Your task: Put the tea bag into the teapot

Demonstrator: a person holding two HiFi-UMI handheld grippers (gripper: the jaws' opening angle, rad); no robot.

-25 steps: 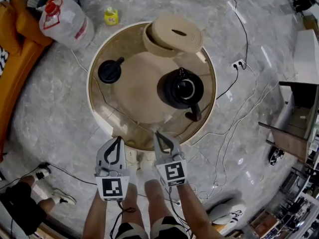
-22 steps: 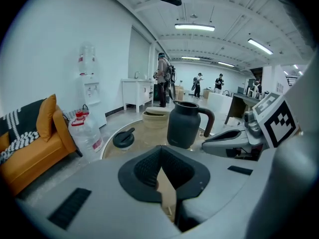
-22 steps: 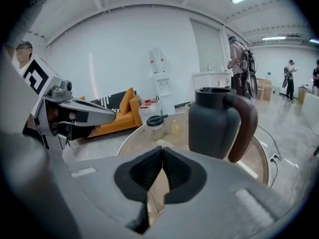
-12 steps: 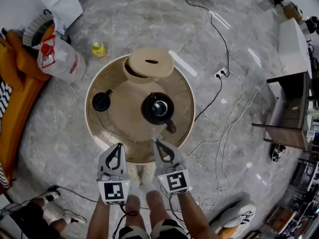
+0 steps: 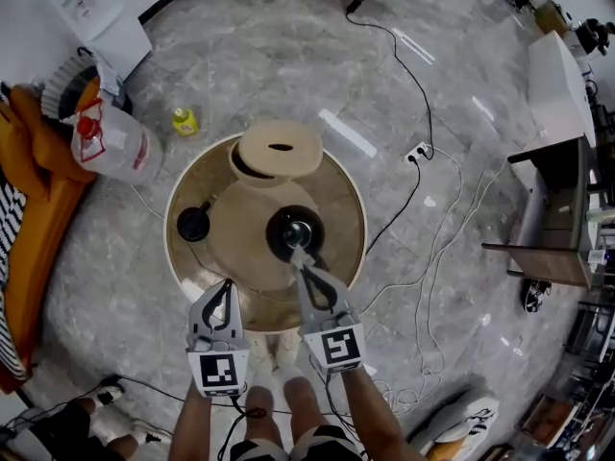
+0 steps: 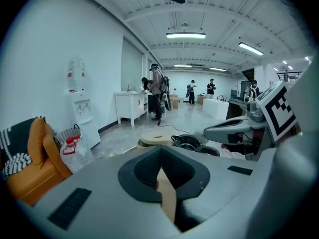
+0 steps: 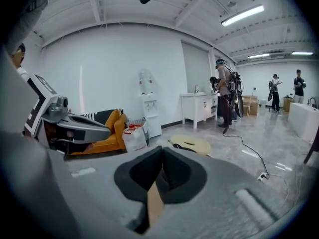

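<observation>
1. Table (image 5: 348, 192): round, tan top with a pale rim, lying ahead of both tools.
2. Beige disc (image 5: 280, 148): round, matte, with a dark slot in it. It sits at the table's far edge, beyond the tools.
3. Teapot (image 5: 278, 234): black, glossy and round-bodied, with an open mouth directly under the right tool's tip.
4. Black lid (image 5: 193, 223): round with a knob, ahead and to the left of the left tool.
5. Left tool (image 5: 228, 284): grey shell, clenched on nothing. Its cube bears a black-and-white square marker, with no readable writing.
6. Right tool (image 5: 297, 256): same build, clenched.
7. Pale scrap (image 5: 296, 253): at the right tool's tip, over the teapot's mouth. It is too small to confirm as the tea bag.
</observation>
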